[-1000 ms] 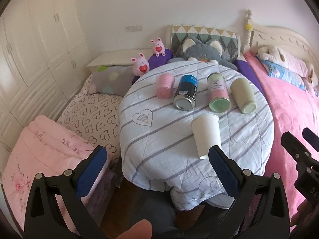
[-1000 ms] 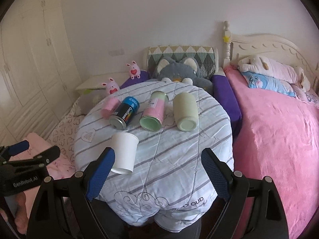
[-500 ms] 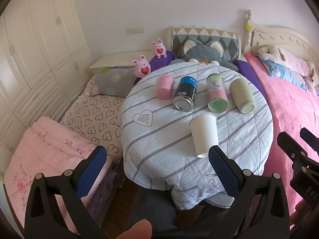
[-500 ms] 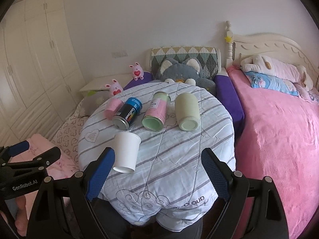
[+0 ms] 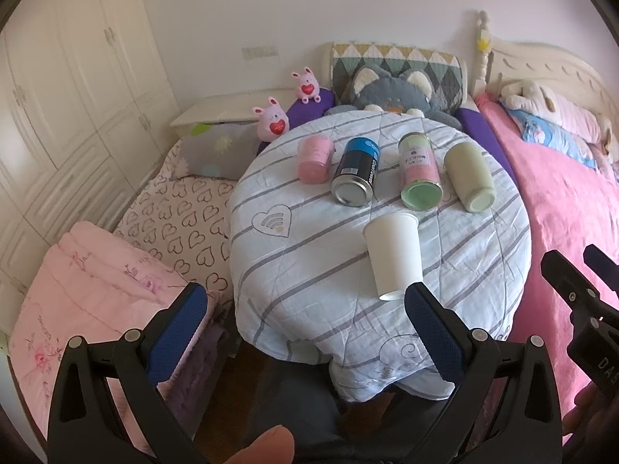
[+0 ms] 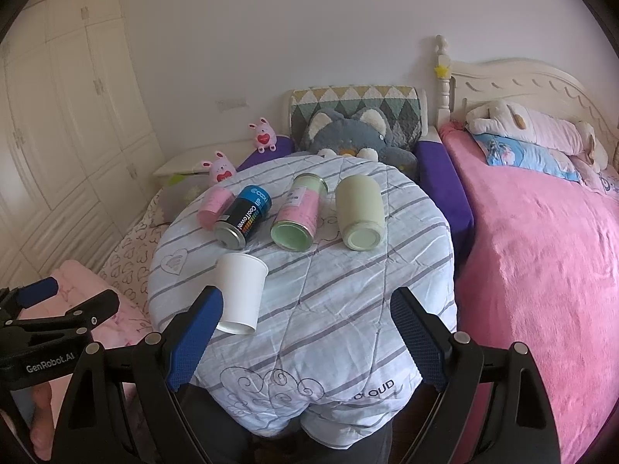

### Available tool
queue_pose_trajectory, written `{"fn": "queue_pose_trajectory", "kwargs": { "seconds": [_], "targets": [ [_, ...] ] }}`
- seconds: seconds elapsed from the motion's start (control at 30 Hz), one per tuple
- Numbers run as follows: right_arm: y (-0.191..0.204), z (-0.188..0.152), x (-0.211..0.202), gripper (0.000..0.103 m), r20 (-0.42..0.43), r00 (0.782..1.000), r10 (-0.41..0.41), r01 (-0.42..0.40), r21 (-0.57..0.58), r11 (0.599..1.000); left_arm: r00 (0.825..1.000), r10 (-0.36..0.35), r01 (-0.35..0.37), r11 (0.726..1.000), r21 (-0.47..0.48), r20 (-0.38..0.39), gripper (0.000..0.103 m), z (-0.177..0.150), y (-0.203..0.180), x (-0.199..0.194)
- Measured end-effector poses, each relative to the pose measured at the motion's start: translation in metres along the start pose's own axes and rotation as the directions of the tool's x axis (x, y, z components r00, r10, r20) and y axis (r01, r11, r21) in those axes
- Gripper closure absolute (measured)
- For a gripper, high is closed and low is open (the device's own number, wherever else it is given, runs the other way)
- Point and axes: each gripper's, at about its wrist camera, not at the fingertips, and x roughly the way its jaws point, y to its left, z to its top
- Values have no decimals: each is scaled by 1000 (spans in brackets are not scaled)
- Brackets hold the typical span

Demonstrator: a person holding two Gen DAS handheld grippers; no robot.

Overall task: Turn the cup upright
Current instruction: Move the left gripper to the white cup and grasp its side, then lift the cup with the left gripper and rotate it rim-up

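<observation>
Since the earlier frame both cameras sit slightly farther back, so the bench [image 6: 348, 309] looks smaller. The white cup [image 5: 392, 257] lies on its side on the striped cover, in front of four toppled cans, its base toward the camera. The left hand-held gripper [image 5: 305, 338] and right hand-held gripper [image 6: 307, 342] are released, holding nothing.

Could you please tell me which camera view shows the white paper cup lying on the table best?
The left wrist view: the white paper cup lies almost wholly unobstructed, only its near end meeting a tool finger. In the right wrist view the cup is partly hidden behind the blue finger pad.
</observation>
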Motion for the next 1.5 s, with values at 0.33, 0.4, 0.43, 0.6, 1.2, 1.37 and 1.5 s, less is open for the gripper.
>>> {"fn": "queue_pose_trajectory", "kwargs": {
  "seconds": [0.33, 0.4, 0.43, 0.6, 1.2, 1.37, 1.5],
  "targets": [
    [-14, -2, 18, 13, -38, 999, 0, 0, 21, 1000, 995, -42, 42, 999, -4, -85, 0, 8, -20, 30],
    [-19, -2, 26, 13, -53, 999, -1, 2, 29, 1000, 993, -48, 48, 999, -1, -105, 0, 12, -26, 40],
    [-22, -2, 28, 13, -58, 998, 0, 2, 31, 1000, 991, -56, 56, 998, -2, -119, 0, 14, -30, 47],
    [-34, 0, 49, 13, -92, 996, -4, 9, 49, 999, 976, -103, 100, 995, -25, -194, 0, 24, -48, 82],
    [-66, 9, 119, 13, -211, 978, -7, 23, 74, 997, 914, -126, 94, 990, -101, -385, 0, 38, -83, 186],
    [-69, 8, 130, 13, -233, 973, -6, 25, 79, 997, 906, -127, 91, 990, -107, -404, 0, 38, -87, 201],
    [-72, 8, 135, 13, -245, 970, -13, 36, 89, 995, 905, -133, 92, 989, -118, -404, 1, 39, -85, 209]
  ]
}}
